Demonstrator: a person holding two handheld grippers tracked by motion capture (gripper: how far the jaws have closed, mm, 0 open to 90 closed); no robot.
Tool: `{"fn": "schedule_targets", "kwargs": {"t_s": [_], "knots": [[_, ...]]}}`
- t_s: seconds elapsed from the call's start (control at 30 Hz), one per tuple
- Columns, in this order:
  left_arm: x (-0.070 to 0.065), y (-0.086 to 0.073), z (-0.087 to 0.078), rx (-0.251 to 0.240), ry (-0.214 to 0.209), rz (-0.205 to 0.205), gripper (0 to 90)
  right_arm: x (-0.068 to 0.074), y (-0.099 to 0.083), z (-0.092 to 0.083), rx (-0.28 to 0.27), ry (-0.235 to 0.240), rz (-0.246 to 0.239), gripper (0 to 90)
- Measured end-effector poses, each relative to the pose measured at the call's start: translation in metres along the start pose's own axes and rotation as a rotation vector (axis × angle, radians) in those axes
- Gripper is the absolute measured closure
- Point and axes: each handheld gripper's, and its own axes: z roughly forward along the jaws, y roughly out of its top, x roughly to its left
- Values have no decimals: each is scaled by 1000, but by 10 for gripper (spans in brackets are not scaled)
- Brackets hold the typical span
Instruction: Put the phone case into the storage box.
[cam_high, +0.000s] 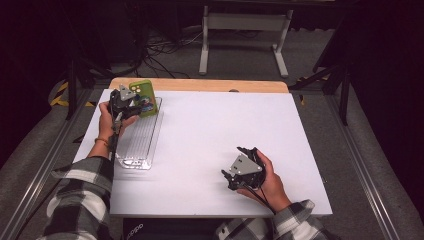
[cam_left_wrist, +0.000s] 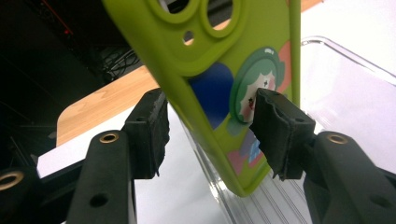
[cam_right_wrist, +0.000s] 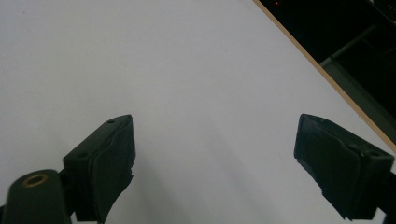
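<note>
A lime-green phone case (cam_left_wrist: 224, 56) with a cartoon sticker stands tilted, its lower end resting in a clear ribbed plastic tray (cam_left_wrist: 345, 79). The case passes between the jaws of my left gripper (cam_left_wrist: 210, 130). The left pad (cam_left_wrist: 152, 130) stands slightly off its edge, and the right pad (cam_left_wrist: 275, 135) sits beside the sticker face without squeezing. From above, the case (cam_high: 144, 95) is at the tray's (cam_high: 137, 145) far end with the left gripper (cam_high: 137, 103) at it. My right gripper (cam_right_wrist: 215, 144) is wide open over bare white tabletop, low at the front right (cam_high: 235, 161).
The white tabletop (cam_high: 215, 125) has a wooden strip along its far edge (cam_high: 200, 85). Beyond it are a white desk frame (cam_high: 245, 30) and cables on the floor. The table's right edge (cam_right_wrist: 322, 74) runs close to the right gripper.
</note>
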Motion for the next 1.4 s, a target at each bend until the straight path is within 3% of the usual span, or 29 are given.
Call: {"fn": "schedule_targets", "kwargs": {"t_s": [0.47, 1.4], "knots": [[4, 0, -5, 6, -8, -6, 517, -1, 0, 0, 1, 1, 2, 134], [11, 1, -21, -10, 7, -25, 498, -3, 2, -4, -15, -15, 8, 135]]}}
